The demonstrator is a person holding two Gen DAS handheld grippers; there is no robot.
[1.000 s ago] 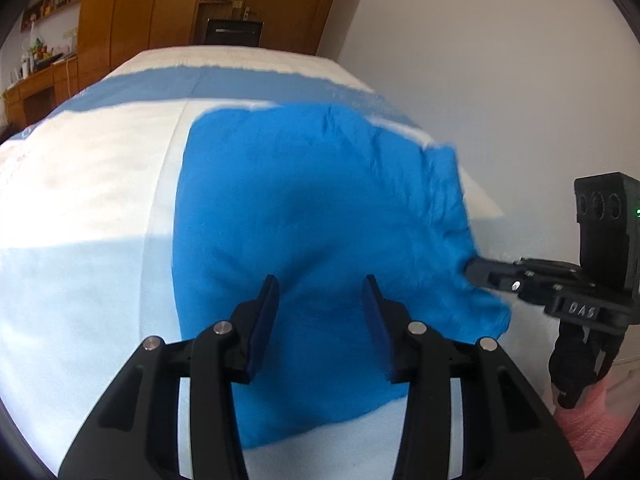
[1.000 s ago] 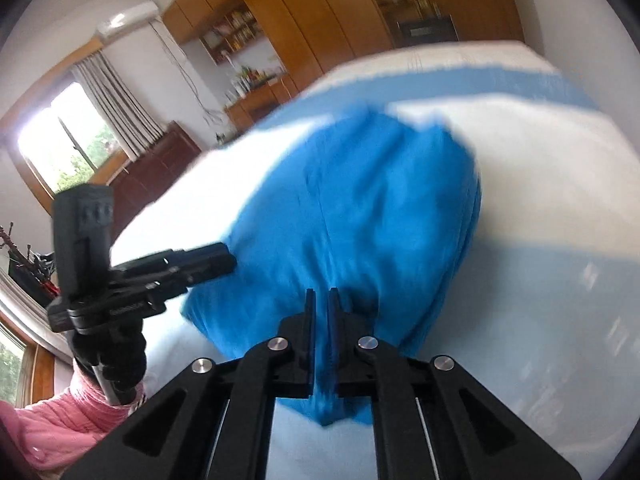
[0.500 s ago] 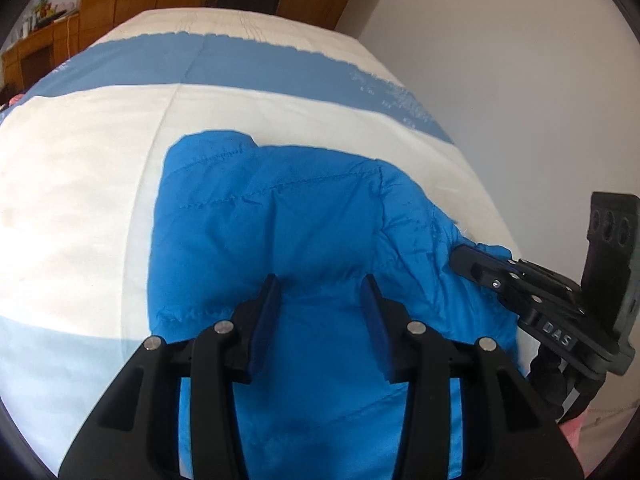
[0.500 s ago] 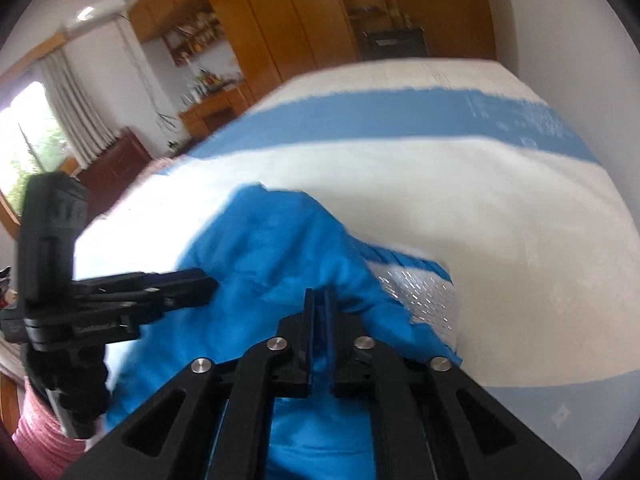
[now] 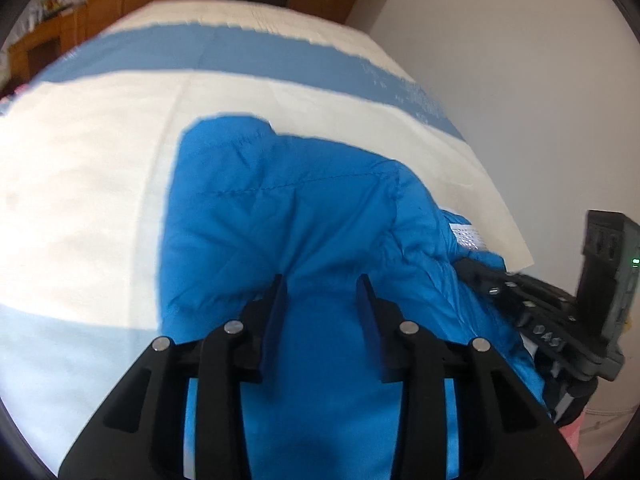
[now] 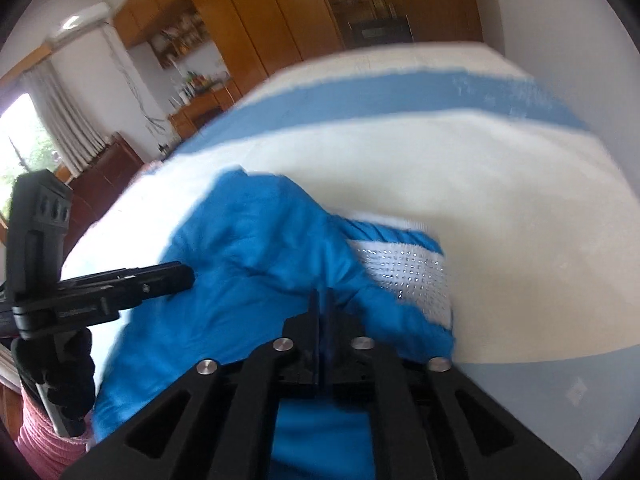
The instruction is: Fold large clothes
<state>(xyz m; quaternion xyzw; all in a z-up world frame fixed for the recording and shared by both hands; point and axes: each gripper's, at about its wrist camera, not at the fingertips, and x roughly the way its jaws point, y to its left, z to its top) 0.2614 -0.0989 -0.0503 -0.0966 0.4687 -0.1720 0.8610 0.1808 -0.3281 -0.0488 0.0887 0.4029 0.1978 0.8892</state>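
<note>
I am watching the blue padded jacket [image 5: 304, 216] settling onto the bed [image 5: 88, 184]: a second ago it was hanging up in front of both cameras, filling the view, and now it is lying across the cream band of the bedcover, near the wall side. My right gripper [image 6: 323, 300] is keeping its fingers pressed together on a fold of the blue fabric, and it has been dragging that edge over, so the silver dotted lining [image 6: 404, 276] is now showing beside it where half a second ago only a sliver was peeking out. My left gripper [image 5: 322, 284] is hovering over the near part of the jacket with its fingers spread wide and nothing between them, as it was in the earlier frames. I am reading this as the laying-down step finishing, with the garment bunched rather than flat. I am expecting that the exposed lining and the rumpled right edge will need smoothing before any clean fold.
</note>
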